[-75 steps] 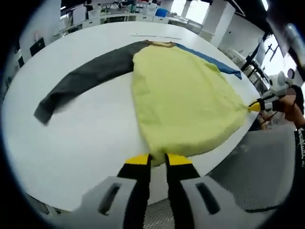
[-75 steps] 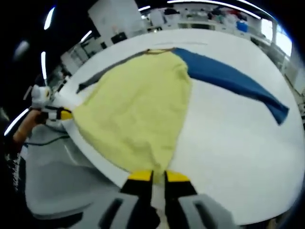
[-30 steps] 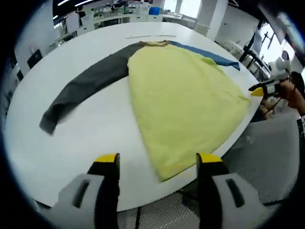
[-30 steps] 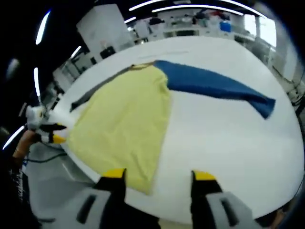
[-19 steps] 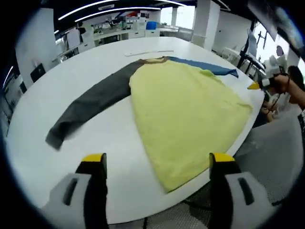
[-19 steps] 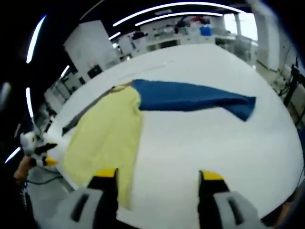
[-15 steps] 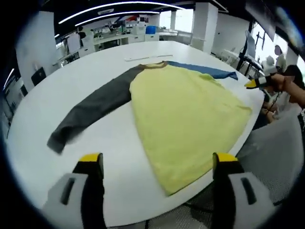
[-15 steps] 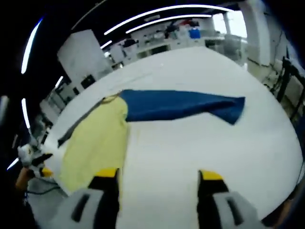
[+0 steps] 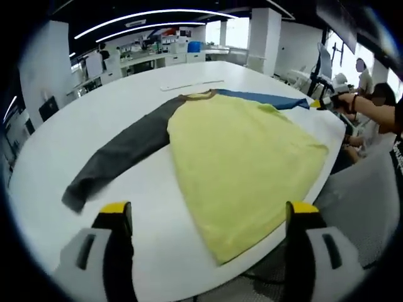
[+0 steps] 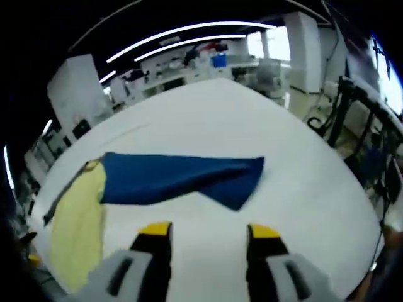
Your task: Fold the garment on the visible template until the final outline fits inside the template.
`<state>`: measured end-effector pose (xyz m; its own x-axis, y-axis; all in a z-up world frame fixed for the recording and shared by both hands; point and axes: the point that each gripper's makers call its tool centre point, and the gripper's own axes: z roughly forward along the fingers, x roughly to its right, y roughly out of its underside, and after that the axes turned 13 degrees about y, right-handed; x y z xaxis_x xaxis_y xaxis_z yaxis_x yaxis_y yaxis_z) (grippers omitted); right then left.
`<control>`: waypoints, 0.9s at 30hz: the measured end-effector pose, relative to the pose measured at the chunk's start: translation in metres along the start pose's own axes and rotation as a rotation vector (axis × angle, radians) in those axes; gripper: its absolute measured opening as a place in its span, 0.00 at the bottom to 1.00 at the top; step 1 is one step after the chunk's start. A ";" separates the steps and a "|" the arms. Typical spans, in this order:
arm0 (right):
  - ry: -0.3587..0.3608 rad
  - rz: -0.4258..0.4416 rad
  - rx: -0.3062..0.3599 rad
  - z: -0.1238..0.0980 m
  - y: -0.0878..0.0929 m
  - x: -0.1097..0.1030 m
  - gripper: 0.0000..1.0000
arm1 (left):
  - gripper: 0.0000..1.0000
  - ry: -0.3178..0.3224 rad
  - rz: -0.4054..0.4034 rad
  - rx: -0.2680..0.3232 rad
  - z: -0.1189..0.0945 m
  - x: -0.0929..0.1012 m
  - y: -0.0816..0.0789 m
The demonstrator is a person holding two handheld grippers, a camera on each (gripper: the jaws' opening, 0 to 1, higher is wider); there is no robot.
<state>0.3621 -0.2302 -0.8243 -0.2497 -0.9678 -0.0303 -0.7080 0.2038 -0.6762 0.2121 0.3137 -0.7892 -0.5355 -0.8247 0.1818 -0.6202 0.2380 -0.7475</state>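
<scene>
Both grippers stand with their yellow-tipped jaws spread wide and hold nothing: the left gripper (image 9: pixel 206 211) hangs above the near edge of the white table (image 9: pixel 88 119), and the right gripper (image 10: pixel 209 233) hangs above the table (image 10: pixel 296 189) just short of the blue sleeve. Largest of all is the table itself, a broad round white top that carries the whole garment. On it the garment (image 9: pixel 242 157) lies spread flat, its yellow body fanning out from a brown collar (image 9: pixel 200 95) at the far side to a wide hem that reaches the near rim of the table; in the left gripper view the hem's corner lies at or slightly over the edge. From the right gripper view the same garment (image 10: pixel 79 220) shows as a yellow strip at the left, with its collar at the top of the strip. The grey sleeve (image 9: pixel 123 151) runs out from the shoulder to the left in the left gripper view, straight and flat, its cuff well apart from the yellow body. The blue sleeve (image 10: pixel 182 178) stretches away from the other shoulder, its cuff end lying nearest the right gripper's jaws; in the left gripper view this blue sleeve (image 9: pixel 267 99) is a narrow band beyond the yellow body. A thin white strip (image 9: pixel 191 84) lies on the table beyond the collar. At the right edge of the left gripper view a person's hand (image 9: pixel 352 104) shows near the table's rim.
</scene>
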 end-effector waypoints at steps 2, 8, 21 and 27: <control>0.017 0.022 0.003 0.007 -0.004 0.004 0.33 | 0.99 0.005 -0.005 0.017 0.000 0.001 -0.003; 0.063 0.045 -0.024 0.020 -0.005 0.009 0.27 | 0.99 -0.007 0.002 0.006 -0.002 -0.001 -0.002; 0.139 -0.003 -0.015 0.038 -0.017 0.015 0.15 | 0.98 -0.013 0.002 -0.013 -0.002 0.002 0.000; 0.154 -0.067 -0.010 0.040 -0.014 0.010 0.05 | 0.97 -0.013 0.005 -0.021 0.000 0.003 0.000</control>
<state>0.3956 -0.2487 -0.8443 -0.2994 -0.9454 0.1289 -0.7330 0.1415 -0.6654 0.2108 0.3113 -0.7886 -0.5316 -0.8299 0.1696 -0.6293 0.2529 -0.7349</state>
